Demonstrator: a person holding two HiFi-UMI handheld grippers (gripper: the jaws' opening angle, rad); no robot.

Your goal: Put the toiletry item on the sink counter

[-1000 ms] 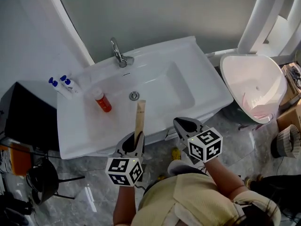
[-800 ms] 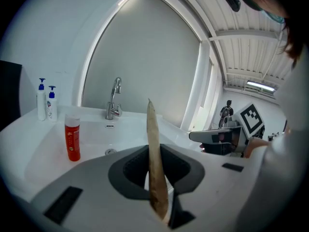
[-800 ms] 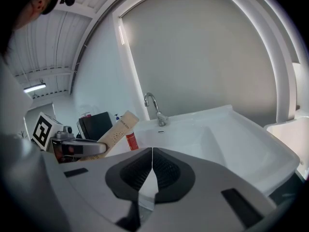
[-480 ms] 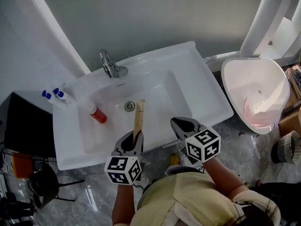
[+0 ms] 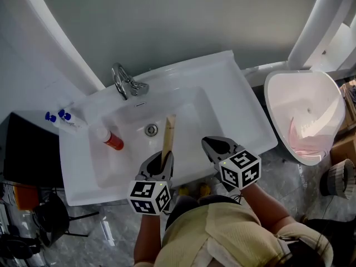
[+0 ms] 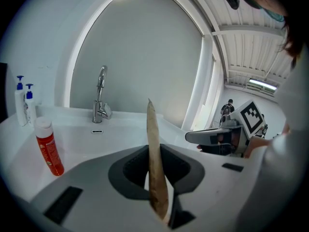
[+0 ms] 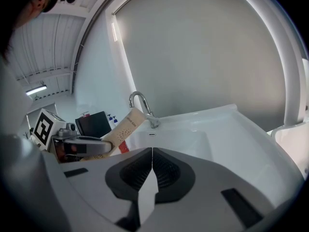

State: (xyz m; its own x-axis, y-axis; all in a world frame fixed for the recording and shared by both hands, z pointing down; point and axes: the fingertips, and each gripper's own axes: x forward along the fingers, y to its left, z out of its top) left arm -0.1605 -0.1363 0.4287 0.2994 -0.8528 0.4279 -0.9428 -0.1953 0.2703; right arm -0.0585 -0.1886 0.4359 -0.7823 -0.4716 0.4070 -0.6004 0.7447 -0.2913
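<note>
Beige flat toiletry tube (image 6: pixel 155 168) is clamped between the dark fingers (image 6: pixel 129 172) of the left gripper (image 5: pixel 158 167), which are narrowed onto its lower end. The tube stands out from them edge-on in the left gripper view, tapering to a thin tip. In the head view it points away from the person, over the front part of the basin, its far end close to the round metal drain (image 5: pixel 151 129). It touches nothing but the fingers.

The right gripper (image 5: pixel 214 146) hovers just to the right of the left one, above the sink's front edge. Its fingers (image 7: pixel 136 170) are pressed together with nothing between them.

Beneath both lies the white ceramic sink tabletop (image 5: pixel 245 121). A red bottle with a white cap (image 5: pixel 109 139) stands upright at the basin's left side. A curved chrome faucet (image 5: pixel 123 82) rises at the back, behind the drain. Two white pump bottles with blue tops (image 5: pixel 60 120) sit together at the tabletop's far left back corner, well apart from the tube. Off to the right of the sink stands a white bowl-shaped fixture (image 5: pixel 283 82).
</note>
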